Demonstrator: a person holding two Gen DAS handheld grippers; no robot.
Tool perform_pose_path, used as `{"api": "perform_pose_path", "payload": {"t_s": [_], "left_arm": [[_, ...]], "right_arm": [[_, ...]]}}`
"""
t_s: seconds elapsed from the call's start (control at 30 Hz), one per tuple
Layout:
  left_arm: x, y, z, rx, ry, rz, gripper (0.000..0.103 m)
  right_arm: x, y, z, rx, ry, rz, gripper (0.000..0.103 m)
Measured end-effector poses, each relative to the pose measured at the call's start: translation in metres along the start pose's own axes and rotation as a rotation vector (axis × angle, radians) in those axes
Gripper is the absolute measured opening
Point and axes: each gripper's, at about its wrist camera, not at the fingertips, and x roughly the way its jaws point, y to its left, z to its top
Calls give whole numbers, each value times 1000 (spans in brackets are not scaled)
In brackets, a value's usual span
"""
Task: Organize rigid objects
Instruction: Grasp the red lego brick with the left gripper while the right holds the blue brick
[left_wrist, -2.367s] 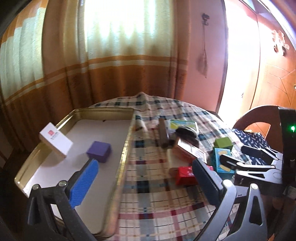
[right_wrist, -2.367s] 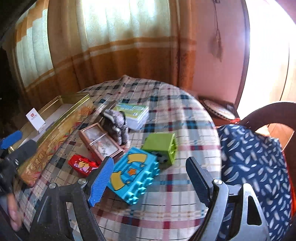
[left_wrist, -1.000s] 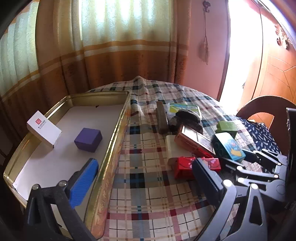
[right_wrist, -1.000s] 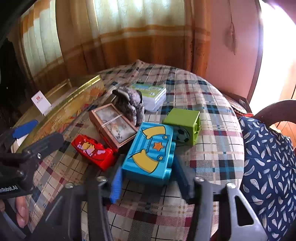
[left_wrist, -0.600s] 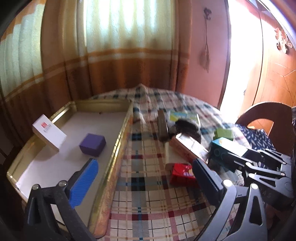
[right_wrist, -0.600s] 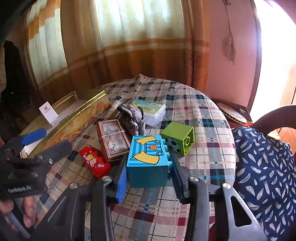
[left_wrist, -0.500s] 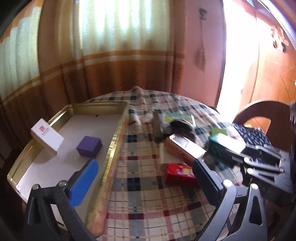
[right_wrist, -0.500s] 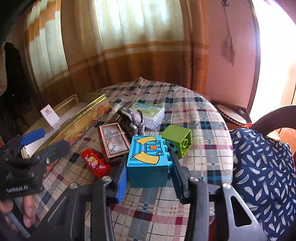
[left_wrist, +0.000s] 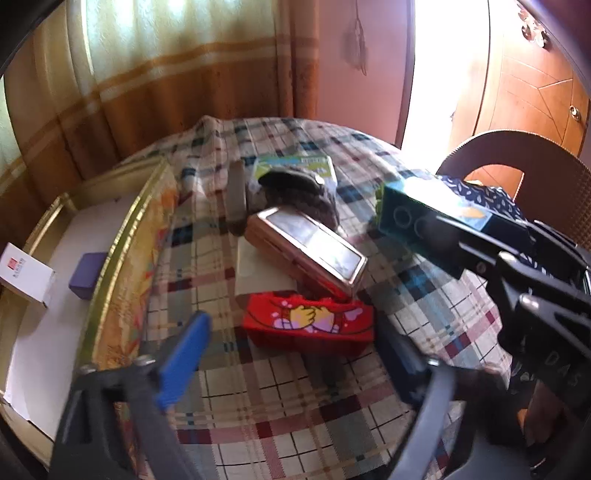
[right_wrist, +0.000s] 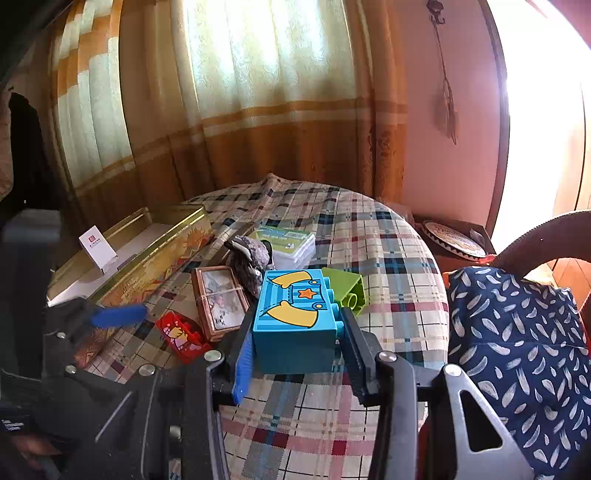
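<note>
The right hand-held gripper (right_wrist: 295, 349) clamps a blue toy brick (right_wrist: 295, 314) above the plaid tablecloth (right_wrist: 391, 266).

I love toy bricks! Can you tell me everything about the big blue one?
The blue brick is a chunky plastic toy block with round studs on one side and a picture of striped overalls, yellow sleeves and an orange star. The right gripper is shut on it, one pad on each side, holding it clear of the checked tablecloth, in front of the green brick. From the left wrist view its hollow underside shows round sockets.
</note>
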Motion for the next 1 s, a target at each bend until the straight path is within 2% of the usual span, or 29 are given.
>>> {"api": "perform_pose_path", "payload": {"t_s": [0.03, 0.07, 0.23, 0.47, 0.83, 1.0], "left_arm": [[0, 1, -1, -7, 4, -9, 69], [1, 3, -2, -19, 8, -26, 65], [-5, 12, -5, -58, -11, -69, 65], [-29, 17, -15, -76, -123, -63, 65], [-61, 17, -27, -29, -283, -45, 65], [-69, 22, -31, -39, -323, -37, 65]], "right_arm": [[0, 0, -1, -2, -7, 1, 44], [1, 1, -1, -5, -9, 1, 45], [6, 7, -4, -17, -35, 8, 45], [6, 9, 2, 9, -110, 19, 44], [8, 30, 6, -20, -132, 50, 44], [6, 29, 4, -17, -137, 60, 44]]}}
